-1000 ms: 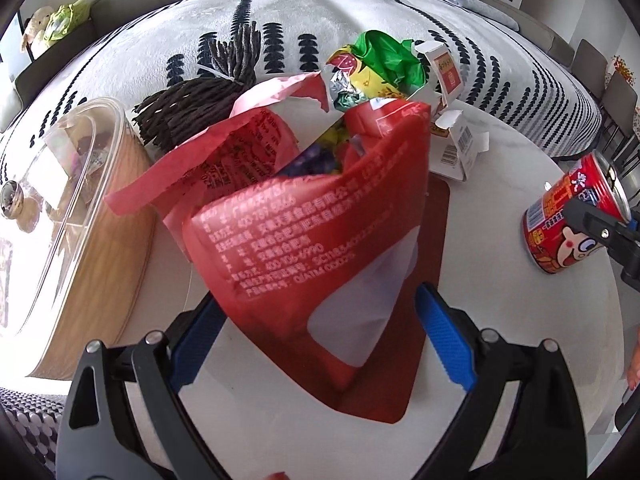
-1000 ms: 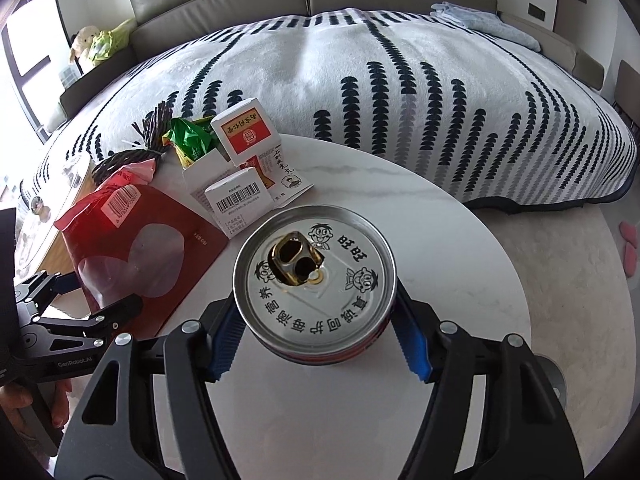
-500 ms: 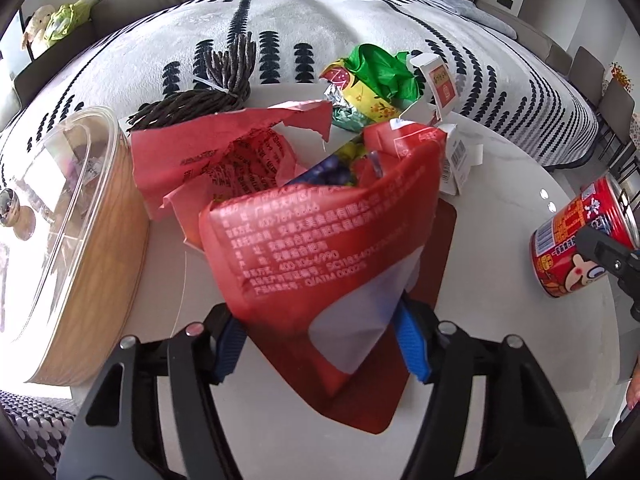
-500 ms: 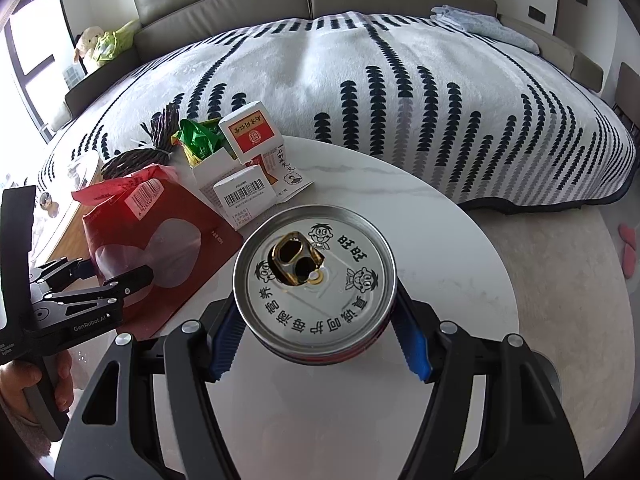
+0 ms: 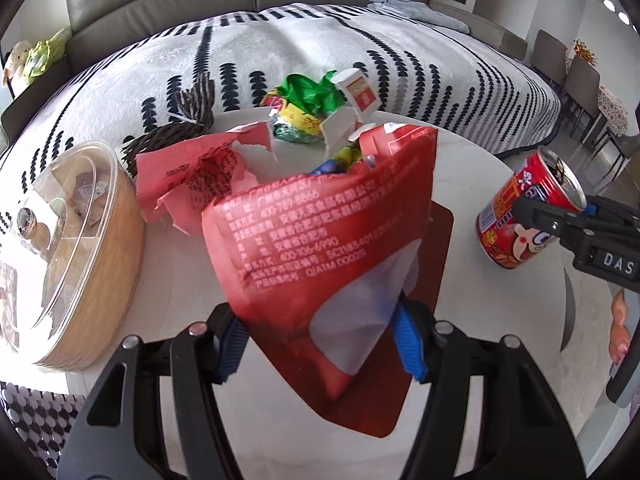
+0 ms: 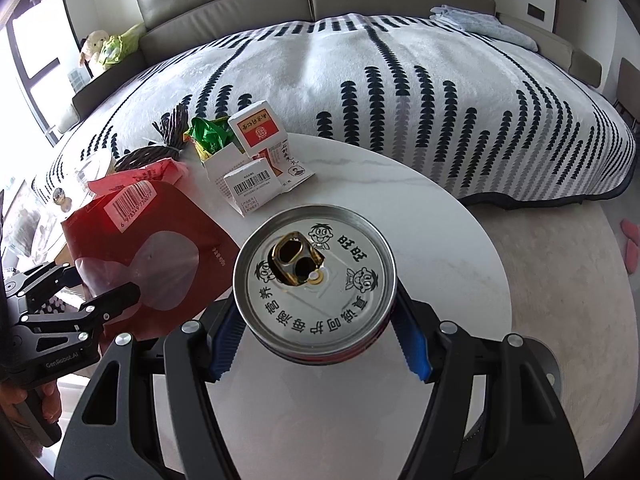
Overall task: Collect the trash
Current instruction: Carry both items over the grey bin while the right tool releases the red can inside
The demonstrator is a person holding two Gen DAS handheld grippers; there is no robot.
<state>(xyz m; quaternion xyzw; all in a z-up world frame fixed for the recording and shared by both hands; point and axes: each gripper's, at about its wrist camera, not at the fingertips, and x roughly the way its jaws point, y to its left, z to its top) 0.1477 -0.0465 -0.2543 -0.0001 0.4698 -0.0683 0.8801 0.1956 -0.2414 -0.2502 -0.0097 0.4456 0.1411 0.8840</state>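
Red snack bag (image 5: 320, 240) is pinched between my left fingers (image 5: 236, 344), lifted above the table (image 5: 472, 312); my right fingers (image 6: 412, 348) clamp the red can (image 6: 316, 280) upright.

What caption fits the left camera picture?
Left tongs clamp a red snack bag above the white table.

**Glossy foil, brushed metal, polished stone**

The left gripper (image 5: 320, 340) pinches a glossy red plastic snack bag (image 5: 316, 236) with a clear window. The right gripper (image 6: 316, 344) clamps a can (image 6: 315, 276) with a matt brushed-metal lid. Beneath both, the table (image 6: 432, 240) is smooth, marble-look white. Ahead lie paper cartons (image 6: 256, 184) and a crinkled shiny green wrapper (image 5: 308, 96).
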